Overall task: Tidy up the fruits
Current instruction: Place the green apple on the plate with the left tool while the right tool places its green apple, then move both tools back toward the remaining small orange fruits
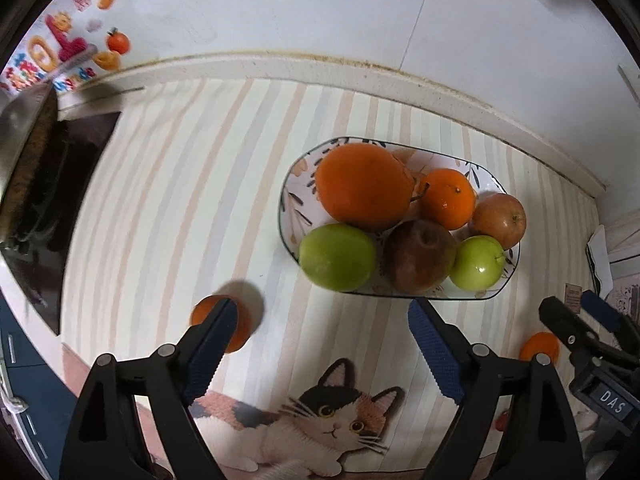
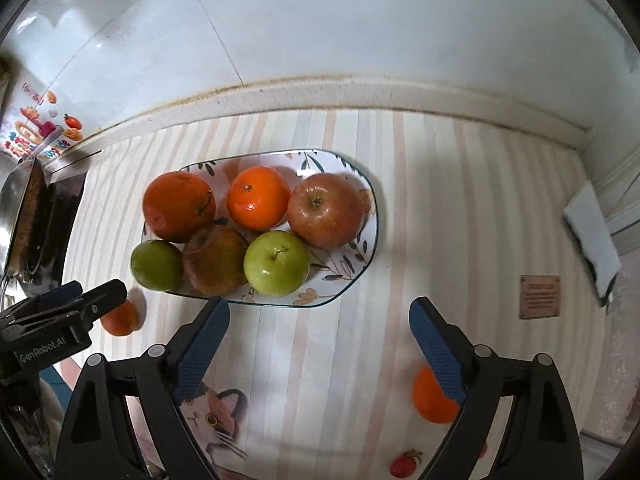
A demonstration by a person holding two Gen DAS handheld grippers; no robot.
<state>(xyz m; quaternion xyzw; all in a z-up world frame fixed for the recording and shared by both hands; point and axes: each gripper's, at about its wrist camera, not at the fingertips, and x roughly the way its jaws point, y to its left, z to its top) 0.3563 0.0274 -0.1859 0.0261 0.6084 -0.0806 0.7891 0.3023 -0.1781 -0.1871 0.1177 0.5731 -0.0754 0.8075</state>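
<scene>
A striped mat in pale cream, peach and grey covers the surface, with a calico cat print at its near edge and a small brown label toward the right. A white tiled wall rises behind a stained ledge at the far side, carrying colourful fruit stickers at far left above a dark stovetop. Near the middle sits an oval patterned plate holding two oranges, two reddish apples and two green apples, all crowded together. The left gripper hangs over the mat with its jaws wide and nothing between them; a loose small orange lies on the mat partly behind its left finger. The right gripper also has jaws wide and holds nothing, and another loose orange lies just behind its right finger. A small red fruit rests at the near edge.
</scene>
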